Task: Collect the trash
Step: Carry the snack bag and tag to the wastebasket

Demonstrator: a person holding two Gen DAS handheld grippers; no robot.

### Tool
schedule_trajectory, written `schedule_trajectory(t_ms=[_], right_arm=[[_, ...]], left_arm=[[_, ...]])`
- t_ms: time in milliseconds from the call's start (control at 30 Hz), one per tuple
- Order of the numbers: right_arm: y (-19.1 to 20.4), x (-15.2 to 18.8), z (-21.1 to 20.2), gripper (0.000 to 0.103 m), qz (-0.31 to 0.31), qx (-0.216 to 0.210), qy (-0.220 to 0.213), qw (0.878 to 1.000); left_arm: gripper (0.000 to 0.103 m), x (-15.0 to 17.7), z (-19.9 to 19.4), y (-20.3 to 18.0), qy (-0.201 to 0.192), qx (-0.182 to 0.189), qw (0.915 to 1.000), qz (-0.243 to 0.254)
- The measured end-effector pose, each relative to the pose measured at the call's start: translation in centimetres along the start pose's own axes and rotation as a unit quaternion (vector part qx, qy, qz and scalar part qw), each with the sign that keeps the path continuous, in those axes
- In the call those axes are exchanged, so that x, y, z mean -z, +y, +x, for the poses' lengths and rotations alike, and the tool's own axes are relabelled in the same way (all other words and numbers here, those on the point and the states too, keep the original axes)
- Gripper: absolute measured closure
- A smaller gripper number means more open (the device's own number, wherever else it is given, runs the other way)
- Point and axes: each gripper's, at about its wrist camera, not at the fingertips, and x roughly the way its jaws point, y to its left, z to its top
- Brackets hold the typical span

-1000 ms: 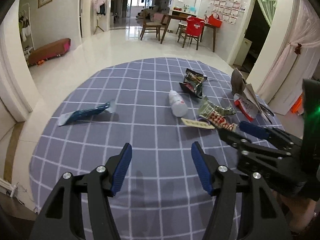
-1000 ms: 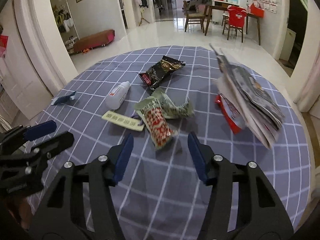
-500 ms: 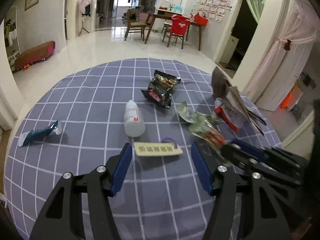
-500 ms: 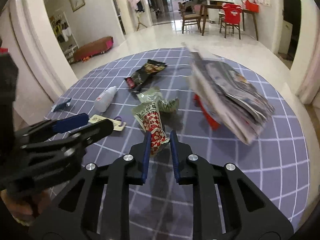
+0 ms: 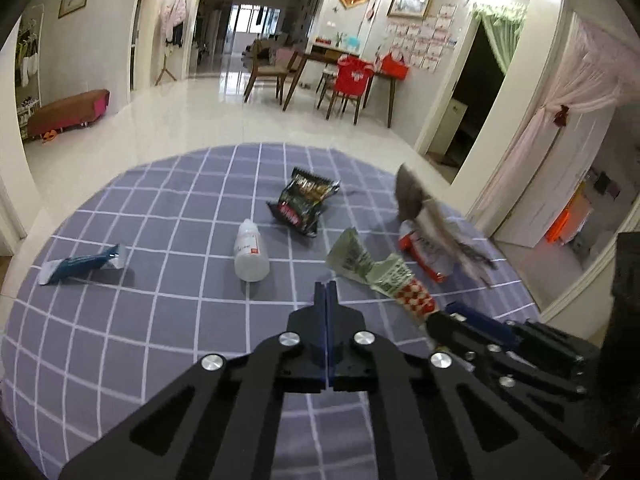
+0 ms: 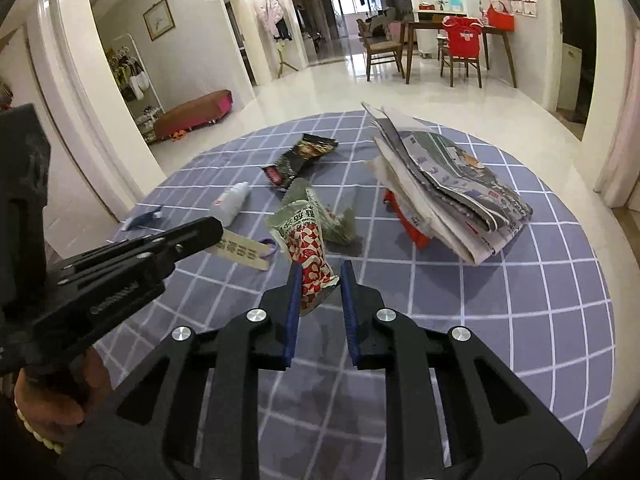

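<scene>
Two claws are working low over a round worktop (image 6: 520, 300) covered in a purple checked cloth. The right claw (image 6: 319, 280) is standing narrow around the near end of a snack wrapper (image 6: 308, 256). Its left pad is touching the foil, and a slim gap is showing on the other side. This wrapper is crumpled, red-and-white patterned below and pale green with print above. The left claw (image 5: 327, 292) is pressed fully together. From the right wrist view its tip is covering one end of a cream card tag (image 6: 244, 254) with a purple loop. Whether the tag is pinched is hard to tell, and the left view is hiding it altogether. Behind the wrapper a second green wrapper (image 6: 340, 226) is lying half covered. Further out, a clear bottle (image 5: 250, 254) is lying on its side, with a blue tube (image 5: 80, 266) well apart to its left. A folded newspaper (image 6: 448, 184) is tilting over a red packet (image 6: 408, 220), burying most of it. Farthest off, a black packet (image 5: 304, 200) is lying open-ended.
</scene>
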Motion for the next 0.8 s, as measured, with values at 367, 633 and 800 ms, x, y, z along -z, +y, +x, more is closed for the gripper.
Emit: schedule_trajectory(t_ms=[367, 633, 800], right_arm=[[-1.7, 1.4, -8.4, 0.084, 0.031, -0.017, -0.051, 0.998], [-6.4, 4.6, -16.0, 0.084, 0.071, 0.009, -0.098, 0.993], [-11.4, 7.5, -20.6, 0.084, 0.107, 0.048, -0.122, 0.986]], left_arm=[[0.103, 0.7, -7.4, -4.2, -0.052, 0.037, 0.9980, 0.003], [0.103, 2.5, -9.2, -12.1, -0.052, 0.100, 0.9927, 0.043], [0.103, 4.8, -8.1, -19.7, -0.032, 0.133, 0.9866, 0.088]])
